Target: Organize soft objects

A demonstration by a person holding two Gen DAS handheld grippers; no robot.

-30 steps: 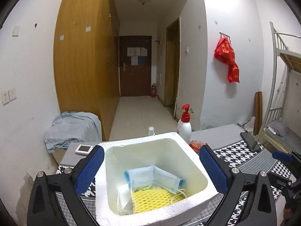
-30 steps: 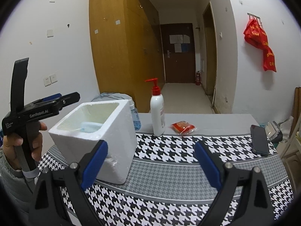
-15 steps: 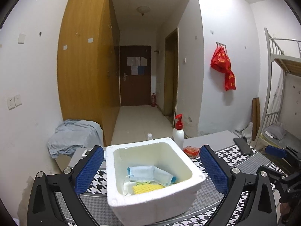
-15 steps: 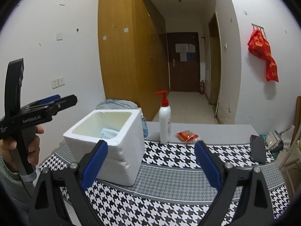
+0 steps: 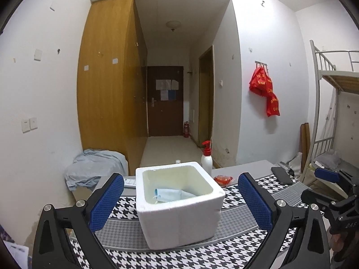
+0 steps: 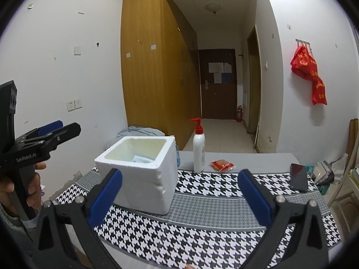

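Foam box (image 5: pixel 179 204) upright on houndstooth cloth (image 6: pixel 213 219); blue face mask (image 5: pixel 170 194) inside it. Left gripper (image 5: pixel 179 201) wide, pads flanking box without touching. Right gripper (image 6: pixel 179 192) opening, nothing between its jaws, right of box. Pump bottle (image 6: pixel 199 150) behind box.

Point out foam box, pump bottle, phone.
foam box (image 5: pixel 179 219): left wrist view, front wall.
pump bottle (image 6: pixel 199 152): right wrist view, white body.
phone (image 6: pixel 298 177): right wrist view, dark screen.

A pump bottle (image 6: pixel 199 151), red packet (image 6: pixel 222 165) and phone (image 6: pixel 298 177) share the tablecloth (image 6: pixel 202 222).
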